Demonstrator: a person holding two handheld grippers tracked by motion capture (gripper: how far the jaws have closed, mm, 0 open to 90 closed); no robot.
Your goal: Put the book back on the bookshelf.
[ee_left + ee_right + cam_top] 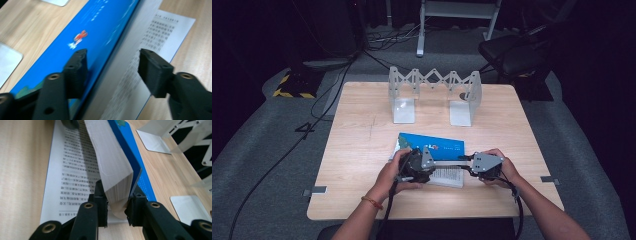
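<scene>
Right gripper is squeezing a thick bunch of pages of 1 blue book. Left gripper is sitting half open over the book, holding nothing. The book is lying open on the table, long side running left to right. 1 white rack is standing behind, nothing in it.

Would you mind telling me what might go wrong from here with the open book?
The right gripper pinches only a corner of the book's raised page block, so pages may crease or slip free. The left gripper stands open astride it, so the block may flop back onto the printed page.
</scene>
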